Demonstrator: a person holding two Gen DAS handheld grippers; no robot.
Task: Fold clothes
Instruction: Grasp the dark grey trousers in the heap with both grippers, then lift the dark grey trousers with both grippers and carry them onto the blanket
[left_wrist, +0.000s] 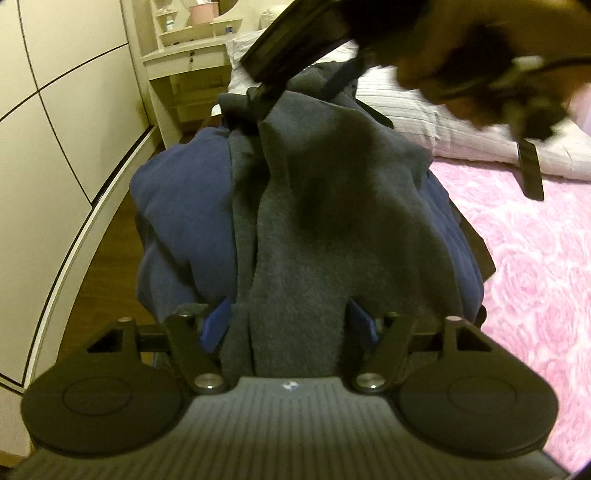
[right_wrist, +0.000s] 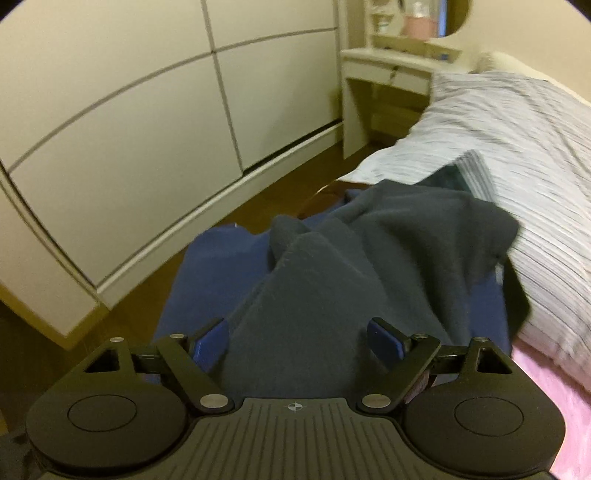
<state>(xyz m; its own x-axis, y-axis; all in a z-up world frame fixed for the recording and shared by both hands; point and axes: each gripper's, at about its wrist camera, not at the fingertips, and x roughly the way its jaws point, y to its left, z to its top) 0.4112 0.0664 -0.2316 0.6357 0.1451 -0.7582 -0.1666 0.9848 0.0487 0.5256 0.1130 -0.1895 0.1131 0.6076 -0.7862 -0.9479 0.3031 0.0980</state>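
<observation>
Grey garment (left_wrist: 332, 229) lies heaped on a blue one (left_wrist: 181, 206). Left gripper (left_wrist: 291, 325) seems clamped on its near fold; right gripper (right_wrist: 299, 343) straddles it, apart.

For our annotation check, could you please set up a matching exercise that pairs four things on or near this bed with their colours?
Things:
1. fleece garment
2. blanket under the garment
3. bedspread with rose pattern
4. pillow

Colours:
A. pink
B. white with fine grey stripes
C. dark grey
D. blue

Pairs: 1-C, 2-D, 3-A, 4-B
</observation>
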